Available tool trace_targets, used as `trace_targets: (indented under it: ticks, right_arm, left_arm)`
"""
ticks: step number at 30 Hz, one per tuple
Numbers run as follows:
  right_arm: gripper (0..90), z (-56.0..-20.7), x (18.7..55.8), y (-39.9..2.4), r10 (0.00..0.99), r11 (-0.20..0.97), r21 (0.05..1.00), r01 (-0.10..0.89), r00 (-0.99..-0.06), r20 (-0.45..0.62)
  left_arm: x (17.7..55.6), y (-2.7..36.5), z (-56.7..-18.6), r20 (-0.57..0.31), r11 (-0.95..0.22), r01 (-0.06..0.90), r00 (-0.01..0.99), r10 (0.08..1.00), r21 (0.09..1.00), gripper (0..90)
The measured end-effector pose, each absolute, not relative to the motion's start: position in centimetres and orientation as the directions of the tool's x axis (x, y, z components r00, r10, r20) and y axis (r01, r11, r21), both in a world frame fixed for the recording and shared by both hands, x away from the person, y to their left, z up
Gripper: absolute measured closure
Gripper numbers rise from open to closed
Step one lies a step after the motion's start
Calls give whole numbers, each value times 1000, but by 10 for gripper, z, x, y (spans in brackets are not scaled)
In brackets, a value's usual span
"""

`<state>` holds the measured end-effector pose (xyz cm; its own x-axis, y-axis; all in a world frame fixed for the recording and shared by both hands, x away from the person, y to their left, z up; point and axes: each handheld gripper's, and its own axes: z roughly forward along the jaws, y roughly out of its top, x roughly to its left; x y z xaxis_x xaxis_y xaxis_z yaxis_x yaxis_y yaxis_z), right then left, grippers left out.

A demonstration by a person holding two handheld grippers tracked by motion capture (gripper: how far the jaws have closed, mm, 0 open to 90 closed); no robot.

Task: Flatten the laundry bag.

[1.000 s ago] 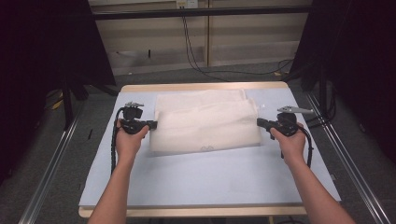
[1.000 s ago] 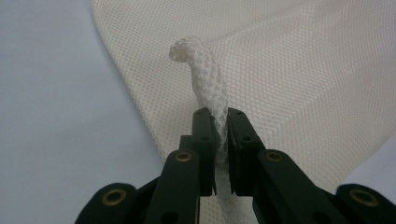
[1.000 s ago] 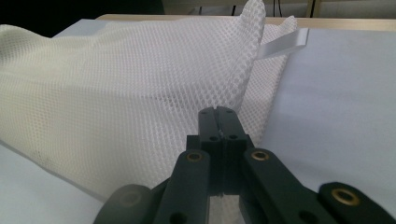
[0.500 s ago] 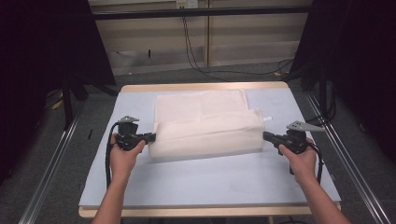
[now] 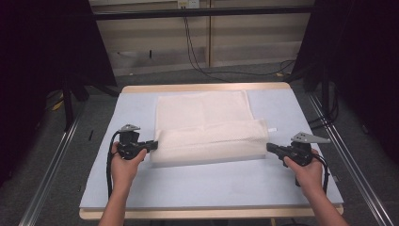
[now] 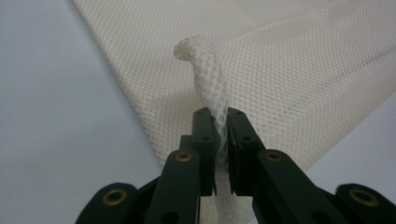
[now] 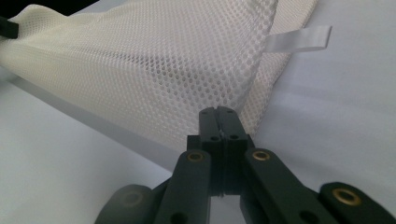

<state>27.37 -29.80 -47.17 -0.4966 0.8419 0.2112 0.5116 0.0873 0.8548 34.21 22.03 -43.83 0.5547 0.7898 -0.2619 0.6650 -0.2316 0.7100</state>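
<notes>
The left gripper (image 5: 151, 144) is pinching a bunched fold of the mesh cloth (image 5: 207, 127), and the right gripper (image 5: 270, 148) is clamping its opposite end (white tag (image 7: 299, 39) beside it). The cloth is lying half-folded across the middle of the table (image 5: 211, 181), its far edge nearing the back edge, leaving a bare strip along the near edge.

Nothing readable anywhere in these shots, honestly. The white tab (image 7: 299, 39) sticking out of the mesh cloth (image 7: 177, 60), up and to the right of the right gripper (image 7: 219, 112) tips, looks blank from here, no print or brand on it. The mesh itself carries no logo or numbers. The black gripper bodies just show brass rivets, no markings I can make out.
</notes>
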Motion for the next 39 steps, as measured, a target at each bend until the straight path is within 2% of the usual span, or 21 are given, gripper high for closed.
trace_targets:
  ticks: [8,11,16,21,27,32,35,39]
  right_arm:
    - [900,-478,264,-300,830,104,842,530,-512,220]
    - [900,-479,259,-302,837,147,823,548,-512,192]
    - [900,-482,253,-308,845,132,823,552,-496,198]
    - [836,-474,260,-310,868,116,832,542,-463,181]
    - [813,-466,282,-315,887,64,843,534,-418,197]
    - [852,-462,297,-303,844,80,841,535,-486,228]
    - [882,-465,295,-303,830,84,844,529,-506,235]
    - [876,-469,287,-311,784,105,850,517,-569,249]
  left_arm:
    - [328,220,-442,-265,-241,664,566,780,708,831]
    - [325,221,-445,-257,-252,669,564,785,699,830]
    - [320,220,-445,-248,-256,665,564,788,702,828]
    - [319,219,-445,-241,-262,662,567,788,702,828]
    - [320,219,-445,-240,-264,659,572,785,704,828]
    - [320,220,-445,-249,-255,660,570,783,706,827]
    - [318,221,-446,-245,-269,657,581,776,705,821]
    - [316,221,-446,-257,-255,661,574,777,706,806]
